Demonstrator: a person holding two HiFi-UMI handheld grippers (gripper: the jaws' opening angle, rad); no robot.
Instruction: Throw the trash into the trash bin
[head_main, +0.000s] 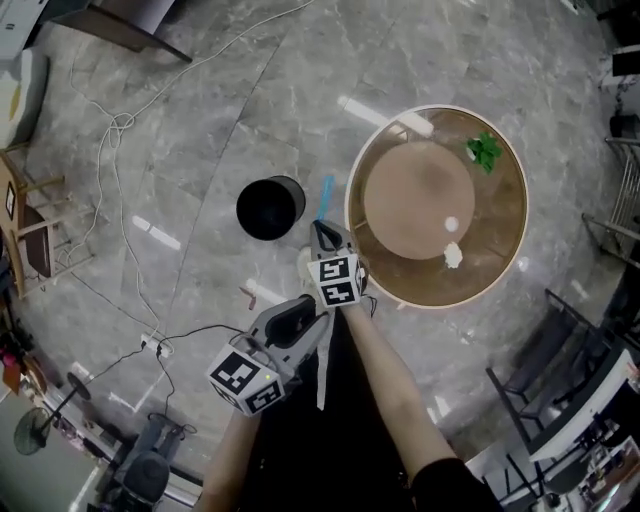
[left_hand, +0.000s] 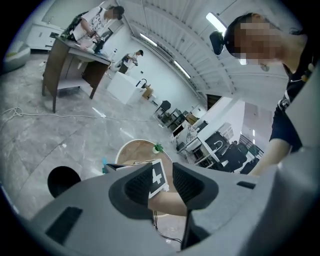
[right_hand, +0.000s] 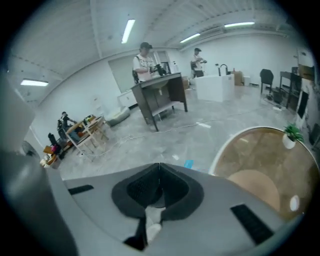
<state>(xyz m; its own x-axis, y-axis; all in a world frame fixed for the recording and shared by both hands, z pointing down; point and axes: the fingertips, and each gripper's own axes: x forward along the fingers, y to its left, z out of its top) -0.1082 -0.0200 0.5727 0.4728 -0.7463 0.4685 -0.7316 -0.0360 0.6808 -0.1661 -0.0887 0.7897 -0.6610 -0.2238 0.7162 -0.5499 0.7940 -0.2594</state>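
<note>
**A:** Head view?
**B:** High up, facing steeply down on the floor (head_main: 200, 120), round table (head_main: 505, 230) right, black trash bin (head_main: 270, 208) left of it.
**A:** The gripper views?
**B:** Low, close behind their jaws. The left one, tilted, looks across at table and bin; the right one faces a far desk (right_hand: 160, 95), table at its right. All three share the table.

Bright ceiling strip lights (right_hand: 128, 30) glare off the glossy floor (head_main: 200, 120); gripper views warp toward dark edges.
</note>
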